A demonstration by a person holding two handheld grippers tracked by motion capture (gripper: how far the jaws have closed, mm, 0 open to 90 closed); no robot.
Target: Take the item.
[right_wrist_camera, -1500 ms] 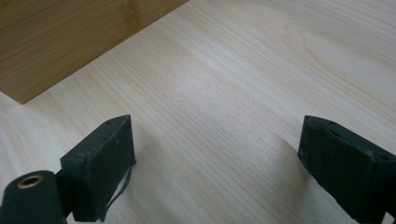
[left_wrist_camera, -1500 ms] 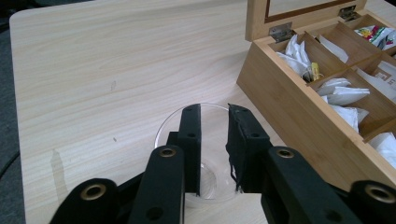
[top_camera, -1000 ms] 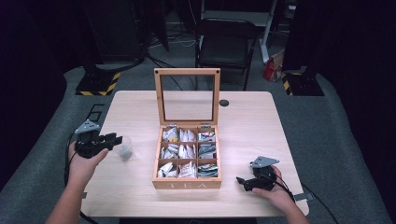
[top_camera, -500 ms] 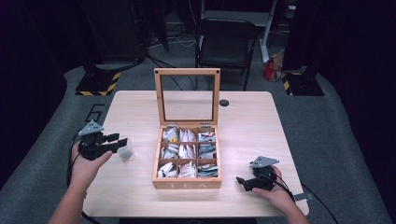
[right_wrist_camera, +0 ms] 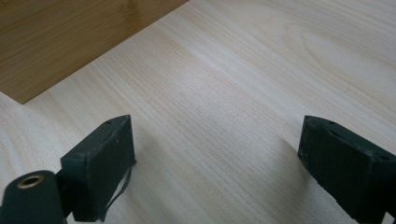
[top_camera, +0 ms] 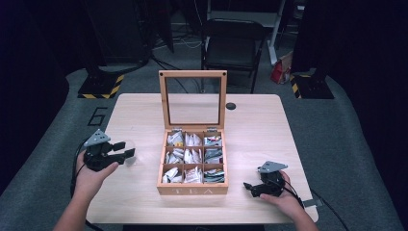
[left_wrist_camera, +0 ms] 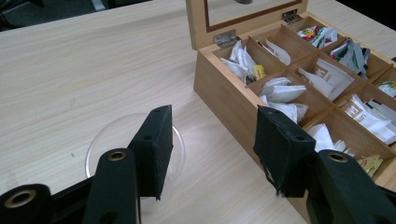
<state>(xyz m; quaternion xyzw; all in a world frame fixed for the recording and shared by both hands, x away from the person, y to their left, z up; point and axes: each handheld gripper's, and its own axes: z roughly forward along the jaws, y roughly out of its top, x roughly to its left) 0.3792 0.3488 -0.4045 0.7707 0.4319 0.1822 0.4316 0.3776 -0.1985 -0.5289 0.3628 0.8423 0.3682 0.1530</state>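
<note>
Left gripper (top_camera: pixel 126 150) jaws have just been opening; nothing is between them.
Its jaws stand wide above the clear dish (left_wrist_camera: pixel 135 154) on the table (top_camera: pixel 144 115), just left of the tea box (top_camera: pixel 193 190). Dish appears released. Right gripper (top_camera: pixel 248 186) rests open, empty.

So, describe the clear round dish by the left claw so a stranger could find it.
Start at the open wooden tea box in the middle of the table. To its left, on bare wood in front of the left claw, lies a shallow clear dish. It is round and see-through, with nothing in it.
</note>
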